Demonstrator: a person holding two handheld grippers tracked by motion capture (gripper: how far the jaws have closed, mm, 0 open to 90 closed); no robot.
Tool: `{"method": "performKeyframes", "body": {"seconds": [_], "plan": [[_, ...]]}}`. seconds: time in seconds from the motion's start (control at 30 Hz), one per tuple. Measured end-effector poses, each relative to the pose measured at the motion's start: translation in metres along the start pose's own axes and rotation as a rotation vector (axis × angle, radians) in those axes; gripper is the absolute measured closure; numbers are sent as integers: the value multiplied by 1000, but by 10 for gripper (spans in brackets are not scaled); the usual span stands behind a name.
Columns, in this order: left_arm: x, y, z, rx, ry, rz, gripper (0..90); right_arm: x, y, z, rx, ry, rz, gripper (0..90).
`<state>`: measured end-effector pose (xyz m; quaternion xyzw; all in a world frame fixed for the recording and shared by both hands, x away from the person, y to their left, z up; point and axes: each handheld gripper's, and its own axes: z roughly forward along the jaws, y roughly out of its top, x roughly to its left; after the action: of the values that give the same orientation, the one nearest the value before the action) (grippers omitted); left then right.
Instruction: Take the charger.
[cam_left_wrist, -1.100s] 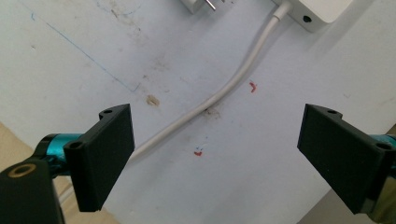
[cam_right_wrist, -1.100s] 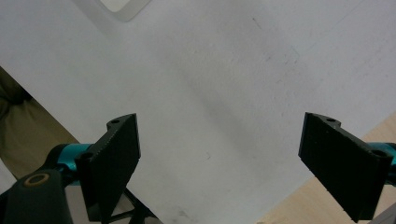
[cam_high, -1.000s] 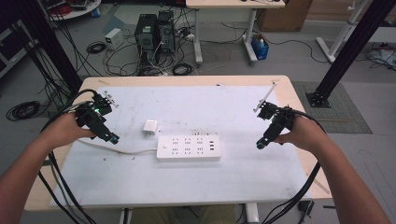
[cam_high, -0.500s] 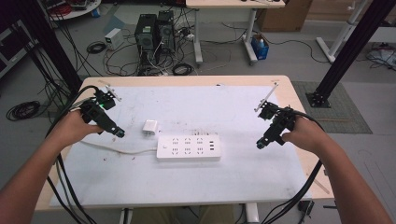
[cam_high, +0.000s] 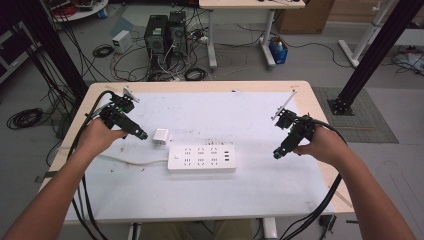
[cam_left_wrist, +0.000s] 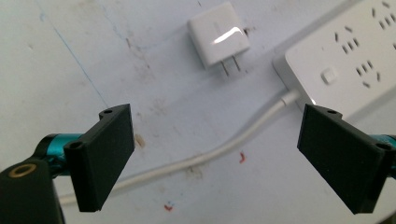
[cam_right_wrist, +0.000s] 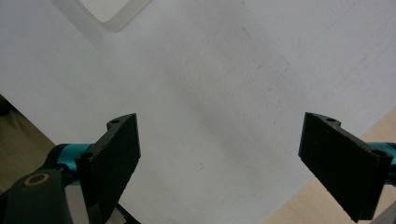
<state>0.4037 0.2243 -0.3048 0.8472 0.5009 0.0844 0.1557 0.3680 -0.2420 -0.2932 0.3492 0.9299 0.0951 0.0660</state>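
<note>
- Your left gripper (cam_high: 141, 135) has slid in toward the white charger plug (cam_high: 161, 136) since a second ago; its jaws stand wide and empty.
- The plug lies flat just left of the power strip (cam_high: 201, 158), prongs probably toward it.
- Your right gripper (cam_high: 278, 153) has kept still, jaws spread, holding nothing.

The high view is evenly and softly lit from overhead, a little soft and grainy, with the white desk (cam_high: 250, 190) bright in the middle of the frame, the floor dimmer toward the upper left, and only faint shadows under the forearms. In the left gripper view a hard white glare sits on the charger (cam_left_wrist: 218, 40) at top centre, and the power strip (cam_left_wrist: 355, 60) at upper right is near washed out. The right gripper view is flat and pale, with a broad soft shadow running diagonally across the centre.
</note>
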Motion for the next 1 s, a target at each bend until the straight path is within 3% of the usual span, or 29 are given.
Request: {"method": "performKeyframes", "body": {"seconds": [0.23,0.33,0.53,0.67,1.0], "plan": [[-2,16,29,20,14,-116,110,-2,-1,2,-14,-1,3,121],[-4,24,44,31,-3,-150,110,-4,-2,4,-21,1,6,121],[-11,36,66,25,-5,-185,111,-6,-3,6,-22,9,-4,122],[-12,40,78,44,-4,-197,110,-6,-2,6,-28,-5,23,121],[-17,46,113,87,14,-227,111,-11,-8,11,-32,4,34,121]]}}
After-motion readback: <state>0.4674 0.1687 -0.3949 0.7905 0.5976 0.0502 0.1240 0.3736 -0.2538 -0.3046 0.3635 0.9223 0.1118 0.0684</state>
